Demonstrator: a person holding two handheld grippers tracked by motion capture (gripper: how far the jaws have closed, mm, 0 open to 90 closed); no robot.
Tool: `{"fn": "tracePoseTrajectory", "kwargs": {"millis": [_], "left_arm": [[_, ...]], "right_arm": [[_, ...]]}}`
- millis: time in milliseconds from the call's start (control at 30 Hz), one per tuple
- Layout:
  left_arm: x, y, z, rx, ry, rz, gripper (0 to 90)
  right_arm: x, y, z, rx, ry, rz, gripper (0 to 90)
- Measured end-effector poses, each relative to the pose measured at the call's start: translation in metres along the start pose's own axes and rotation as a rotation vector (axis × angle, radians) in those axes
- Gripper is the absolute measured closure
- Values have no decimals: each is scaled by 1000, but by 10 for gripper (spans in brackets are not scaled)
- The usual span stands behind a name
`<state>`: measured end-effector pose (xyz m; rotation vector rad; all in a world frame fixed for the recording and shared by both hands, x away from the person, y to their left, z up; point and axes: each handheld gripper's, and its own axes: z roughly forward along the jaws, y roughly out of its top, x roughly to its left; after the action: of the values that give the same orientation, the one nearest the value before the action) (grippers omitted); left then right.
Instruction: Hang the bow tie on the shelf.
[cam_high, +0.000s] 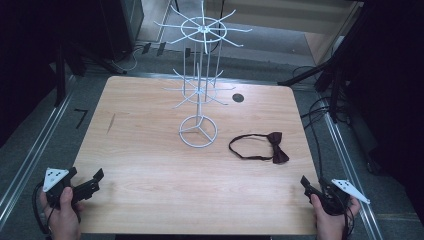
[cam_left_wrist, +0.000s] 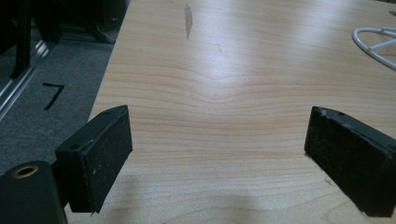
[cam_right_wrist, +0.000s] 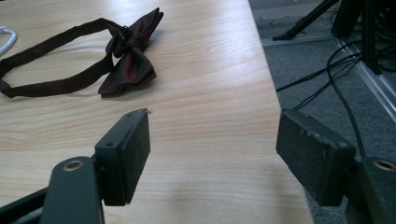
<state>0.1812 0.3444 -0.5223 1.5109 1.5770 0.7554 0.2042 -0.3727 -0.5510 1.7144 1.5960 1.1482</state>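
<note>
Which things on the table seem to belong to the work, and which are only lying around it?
Likely part of the work:
- dark red bow tie
- white wire display rack
- left gripper and right gripper, both open

Just there:
- cables on the floor
- round hole in the table

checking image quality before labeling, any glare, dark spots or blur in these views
High view: table evenly lit, surroundings nearly black, white rack slightly soft. Left gripper view: bright glare patch on the wood, near jaws soft. Right gripper view: bow tie sharp, faint sheen at top.
</note>
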Motion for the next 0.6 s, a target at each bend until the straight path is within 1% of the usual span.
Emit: {"fn": "tracePoseTrajectory", "kwargs": {"millis": [33, 67, 167, 233, 267, 300, 333, 367, 400, 433, 467, 500, 600], "left_arm": [[0, 0, 0, 0, 0, 0, 83], [0, 0, 0, -1, 0, -4, 83], [1, 0, 0, -5, -5, -7, 83], [1, 0, 0, -5, -4, -6, 83], [0, 0, 1, -3, -3, -3, 83], [0, 0, 1, -5, -4, 0, 83], [0, 0, 1, -5, -4, 0, 83], [1, 0, 0, -5, -5, -4, 83], [1, 0, 0, -3, -6, -7, 83], [1, 0, 0, -6, -8, -12, 83], [2, 0, 0, -7, -8, -15, 83], [2, 0, 0, -7, -10, -20, 83], [4, 1, 0, -8, -9, -29, 83]], "right_arm": [[1, 1, 1, 2, -1, 0, 260], [2, 1, 1, 11, 1, 11, 256], [6, 4, 1, 23, 7, 22, 249], [11, 7, 0, 29, 11, 10, 245], [17, 11, -1, 41, 18, -15, 237], [20, 13, 0, 52, 17, -30, 230], [20, 13, 0, 52, 17, -30, 230], [25, 19, 0, 76, 23, -63, 223], [26, 21, 1, 87, 23, -73, 217], [26, 21, 1, 87, 23, -73, 217], [27, 27, 4, 125, 34, -67, 199], [27, 27, 4, 125, 34, -67, 199], [30, 36, 9, 172, 29, -70, 196]]}}
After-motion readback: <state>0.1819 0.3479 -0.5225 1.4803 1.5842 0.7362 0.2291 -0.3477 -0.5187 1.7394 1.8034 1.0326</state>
